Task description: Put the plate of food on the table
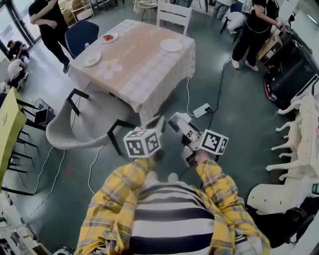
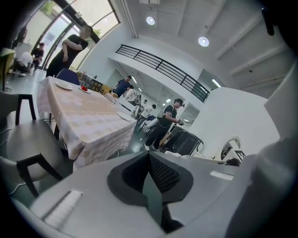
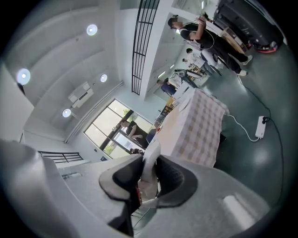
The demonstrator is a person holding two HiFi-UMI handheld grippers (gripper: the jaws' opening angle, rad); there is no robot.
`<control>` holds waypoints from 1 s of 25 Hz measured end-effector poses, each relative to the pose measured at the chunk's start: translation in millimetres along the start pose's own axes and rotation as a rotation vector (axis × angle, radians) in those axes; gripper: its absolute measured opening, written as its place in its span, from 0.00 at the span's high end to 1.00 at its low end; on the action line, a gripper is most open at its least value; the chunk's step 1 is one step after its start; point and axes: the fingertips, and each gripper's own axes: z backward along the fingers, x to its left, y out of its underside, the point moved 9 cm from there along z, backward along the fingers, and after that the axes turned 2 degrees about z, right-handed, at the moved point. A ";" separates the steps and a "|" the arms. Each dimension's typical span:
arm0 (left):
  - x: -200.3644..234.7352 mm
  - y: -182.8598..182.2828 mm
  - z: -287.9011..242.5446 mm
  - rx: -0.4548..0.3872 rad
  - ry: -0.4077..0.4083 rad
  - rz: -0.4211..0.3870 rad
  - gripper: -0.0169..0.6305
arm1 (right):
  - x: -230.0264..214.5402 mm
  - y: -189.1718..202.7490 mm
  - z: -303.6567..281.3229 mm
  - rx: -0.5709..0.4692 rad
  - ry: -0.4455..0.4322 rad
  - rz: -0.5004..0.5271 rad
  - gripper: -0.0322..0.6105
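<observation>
In the right gripper view my right gripper (image 3: 150, 173) is shut on the rim of a white plate (image 3: 150, 158), held edge-on, with a bit of reddish food showing low between the pads. In the head view that gripper (image 1: 177, 122) is held in front of my chest, short of the table (image 1: 144, 69) with its pale checked cloth. My left gripper (image 1: 158, 124) hangs beside it, and in its own view the left gripper (image 2: 149, 157) has its jaws shut with nothing between them. The held plate itself is hard to make out from the head view.
On the table lie a white plate (image 1: 171, 45), another plate (image 1: 92, 59) and one with red food (image 1: 109, 37). A grey chair (image 1: 75, 130) stands at the near left corner, a white chair (image 1: 174, 12) behind. A power strip (image 1: 202, 109) and cables lie on the floor. People (image 1: 50, 22) stand nearby.
</observation>
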 end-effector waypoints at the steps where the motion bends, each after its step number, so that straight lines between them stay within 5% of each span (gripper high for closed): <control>1: 2.4 -0.8 0.6 0.001 0.000 0.002 0.98 | 0.3 -0.2 -2.3 -0.006 -0.004 -0.011 0.81; 18: 49.1 -35.1 -22.2 0.037 0.052 0.011 0.98 | -3.1 -4.8 -59.4 -0.069 0.052 -0.013 0.81; 25: 53.8 -46.4 -61.6 0.041 0.042 0.024 0.98 | -26.0 -36.4 -77.8 -0.067 0.054 -0.026 0.81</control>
